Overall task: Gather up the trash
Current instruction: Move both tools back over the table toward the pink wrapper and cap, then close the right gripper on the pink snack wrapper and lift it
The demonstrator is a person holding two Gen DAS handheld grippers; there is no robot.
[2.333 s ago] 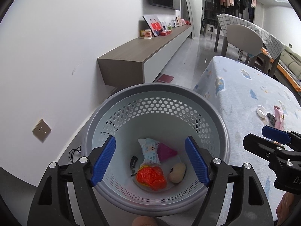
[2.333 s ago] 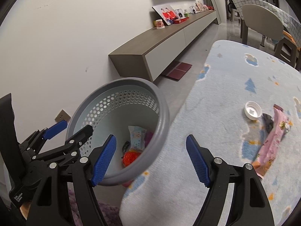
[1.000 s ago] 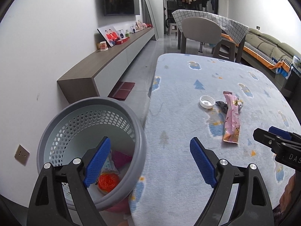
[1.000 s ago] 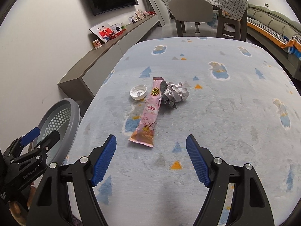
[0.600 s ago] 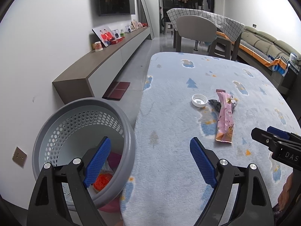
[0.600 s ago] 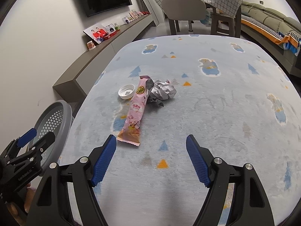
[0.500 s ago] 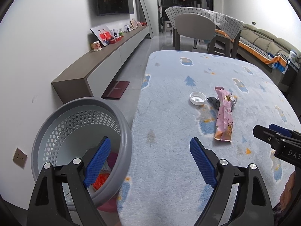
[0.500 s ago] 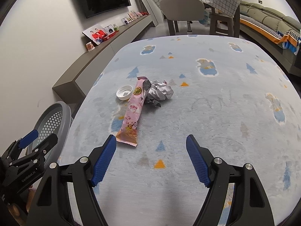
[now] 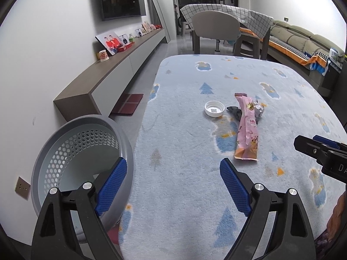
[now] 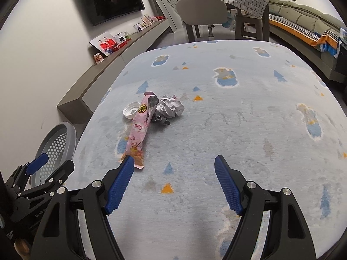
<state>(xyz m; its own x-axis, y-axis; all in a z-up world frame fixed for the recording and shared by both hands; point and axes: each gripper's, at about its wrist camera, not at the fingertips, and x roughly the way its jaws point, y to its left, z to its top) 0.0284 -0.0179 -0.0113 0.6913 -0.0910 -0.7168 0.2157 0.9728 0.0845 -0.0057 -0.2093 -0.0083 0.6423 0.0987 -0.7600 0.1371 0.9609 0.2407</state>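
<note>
A pink snack wrapper lies on the blue patterned table cover, with a white bottle cap and a crumpled silver wrapper beside its far end. A grey perforated basket stands off the table's left edge. My left gripper is open and empty over the table edge next to the basket. My right gripper is open and empty, its left fingertip close to the pink wrapper's near end.
A low wall shelf with photo frames runs along the left wall under a TV. A chair and a covered table stand beyond the far edge. A sofa is at the right.
Both grippers have swung right from the basket to the table and moved forward. The pink wrapper now lies nearer the right gripper. Both stay open.
</note>
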